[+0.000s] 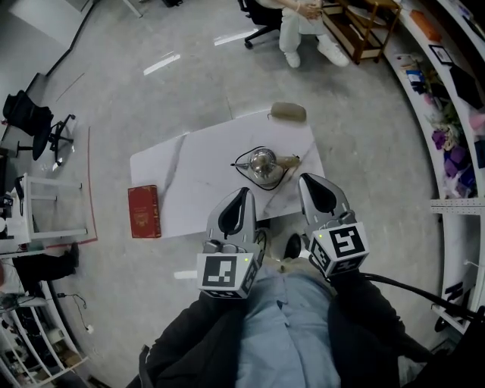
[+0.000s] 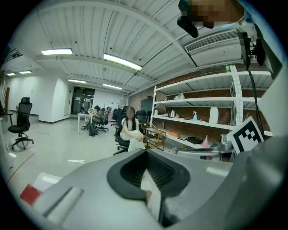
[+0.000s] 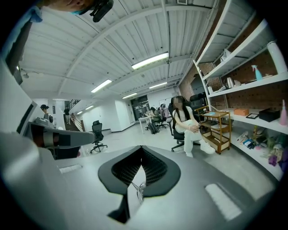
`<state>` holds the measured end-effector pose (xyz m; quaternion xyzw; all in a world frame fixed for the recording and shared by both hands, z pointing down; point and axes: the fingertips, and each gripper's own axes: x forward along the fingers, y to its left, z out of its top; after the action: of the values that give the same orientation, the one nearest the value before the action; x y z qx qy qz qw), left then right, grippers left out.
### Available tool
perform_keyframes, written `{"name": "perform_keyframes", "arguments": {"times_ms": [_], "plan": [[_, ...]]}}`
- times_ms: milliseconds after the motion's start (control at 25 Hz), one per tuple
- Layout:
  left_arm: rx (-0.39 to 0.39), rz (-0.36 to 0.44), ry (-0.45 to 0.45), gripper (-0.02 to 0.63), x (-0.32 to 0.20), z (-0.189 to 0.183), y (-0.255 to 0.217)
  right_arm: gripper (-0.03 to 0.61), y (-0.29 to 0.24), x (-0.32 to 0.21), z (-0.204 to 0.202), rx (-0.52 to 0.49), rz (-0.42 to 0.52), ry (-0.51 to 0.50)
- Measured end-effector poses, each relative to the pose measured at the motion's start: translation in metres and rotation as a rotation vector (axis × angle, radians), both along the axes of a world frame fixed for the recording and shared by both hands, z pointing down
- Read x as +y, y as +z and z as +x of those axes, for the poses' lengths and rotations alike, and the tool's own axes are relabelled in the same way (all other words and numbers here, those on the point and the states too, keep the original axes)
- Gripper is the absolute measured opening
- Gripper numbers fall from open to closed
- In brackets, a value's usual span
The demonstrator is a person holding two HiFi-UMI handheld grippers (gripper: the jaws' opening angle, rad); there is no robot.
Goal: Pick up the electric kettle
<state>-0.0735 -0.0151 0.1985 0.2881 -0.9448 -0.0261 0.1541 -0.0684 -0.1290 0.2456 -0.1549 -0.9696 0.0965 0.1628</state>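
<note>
The electric kettle (image 1: 263, 163), shiny steel with a black cord looped round it, stands on the white table (image 1: 189, 170), right of its middle. Both grippers hover over the table's near edge and point at the kettle without touching it. My left gripper (image 1: 243, 192) is just short of the kettle on its near left, jaws together with nothing in them. My right gripper (image 1: 307, 180) is to the kettle's near right, also shut and empty. In the left gripper view (image 2: 150, 179) and the right gripper view (image 3: 137, 179), only a thin wedge shows between the pads.
A red book (image 1: 144, 211) lies at the table's left edge. A beige object (image 1: 288, 112) sits at its far edge. Beyond, a person (image 1: 299, 23) sits in a chair beside a wooden trolley (image 1: 367, 26). Shelves (image 1: 455, 114) line the right wall.
</note>
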Motion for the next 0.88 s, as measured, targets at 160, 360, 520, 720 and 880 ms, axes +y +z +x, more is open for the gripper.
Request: {"name": "perform_keyframes", "arguments": {"times_ms": [160,360,520,720,880], "plan": [[0.058,0.003,0.007,0.002,0.012,-0.023,0.022,0.028,0.018,0.009,-0.021,0.037,0.01,0.013],[0.154,-0.005,0.004,0.002,0.027,-0.047,0.058,0.028,0.045,0.019,-0.045,0.095,0.024,0.027],[0.199,-0.007,-0.006,0.002,0.038,-0.065,0.086,0.028,0.072,0.024,-0.055,0.145,0.035,0.043],[0.256,-0.011,-0.021,0.002,0.053,-0.083,0.126,0.028,0.112,0.029,-0.066,0.199,0.044,0.066],[0.302,-0.01,-0.026,0.002,0.061,-0.091,0.155,0.028,0.143,0.034,-0.077,0.233,0.06,0.083]]}}
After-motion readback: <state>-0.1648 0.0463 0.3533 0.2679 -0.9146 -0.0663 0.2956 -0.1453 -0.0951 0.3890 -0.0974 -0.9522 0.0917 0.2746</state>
